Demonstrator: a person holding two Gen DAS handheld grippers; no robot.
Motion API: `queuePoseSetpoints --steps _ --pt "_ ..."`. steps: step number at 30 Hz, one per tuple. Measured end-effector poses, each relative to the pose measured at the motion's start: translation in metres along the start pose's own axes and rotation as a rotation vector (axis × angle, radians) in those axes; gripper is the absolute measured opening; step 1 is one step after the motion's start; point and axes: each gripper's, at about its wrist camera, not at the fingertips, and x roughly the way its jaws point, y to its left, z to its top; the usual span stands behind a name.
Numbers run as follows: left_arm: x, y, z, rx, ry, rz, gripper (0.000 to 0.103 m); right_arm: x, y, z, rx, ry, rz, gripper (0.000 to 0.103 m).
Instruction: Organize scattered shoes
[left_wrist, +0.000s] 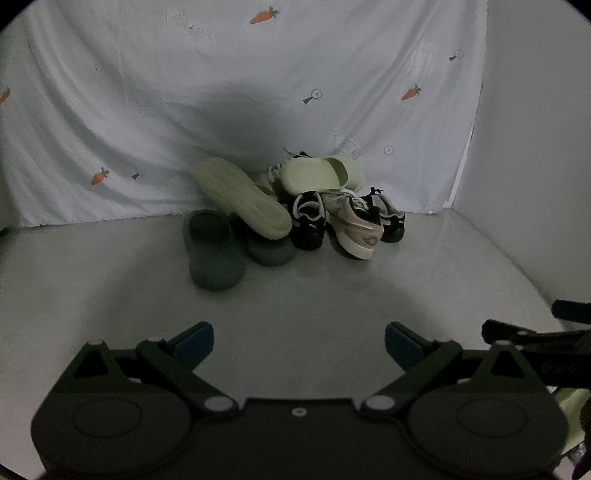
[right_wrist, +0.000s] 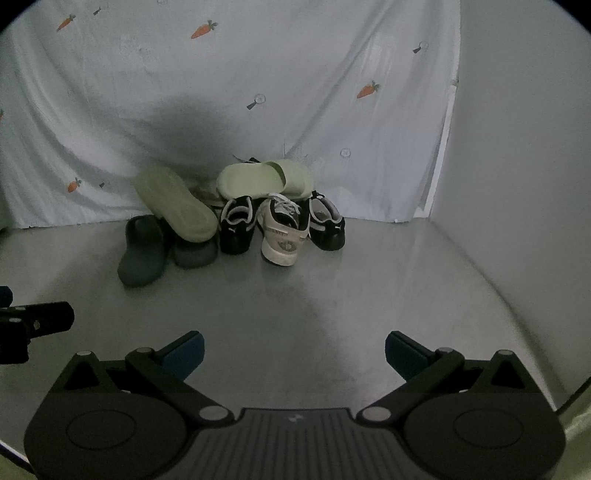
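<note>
Shoes (left_wrist: 288, 206) sit in one heap at the centre of both frames, against the carrot-print sheet (left_wrist: 147, 110), well apart from me. Both my claws are empty and spread wide: the left claw (left_wrist: 299, 341) fills the bottom of its view, the right claw (right_wrist: 293, 350) the bottom of its own.

I judge the job as not yet begun, so the first step is to pick a shoe that comes free without dragging others. The dark slide (left_wrist: 212, 251) at the heap's lower left lies flat on the grey floor (left_wrist: 332, 295) and looks the easiest start for my left claw. Its twin (left_wrist: 271, 251) is pinned under the green slide (left_wrist: 242, 201), which leans sole-out, so I should lift that one first. A second green slide (left_wrist: 325, 173) rests on top of the pile; taking it early should stop it toppling.

For my right claw, the white sneaker (right_wrist: 284, 232) stands heel toward me between two black sneakers (right_wrist: 236, 229) (right_wrist: 327, 227); I would pinch its heel collar. The slides look soft and light, and the sneakers stiffer.
</note>
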Motion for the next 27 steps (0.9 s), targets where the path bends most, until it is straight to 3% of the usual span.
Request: queuePoseSetpoints --steps 9,17,26,27 --pt "0.040 -0.019 0.021 -0.034 0.031 -0.054 0.088 0.030 -0.020 0.014 0.011 0.037 -0.006 0.103" --pt "0.101 -0.054 0.053 -0.063 0.093 -0.108 0.081 0.078 -0.072 0.046 0.038 0.056 -0.042 0.103" --pt "0.178 -0.080 0.086 -0.065 0.125 -0.075 0.080 0.153 -0.133 0.078 0.172 0.098 -0.021 0.103" --pt "0.188 -0.080 0.091 -0.085 0.124 -0.063 0.076 0.162 -0.136 0.081 0.181 0.101 -0.016 0.103"
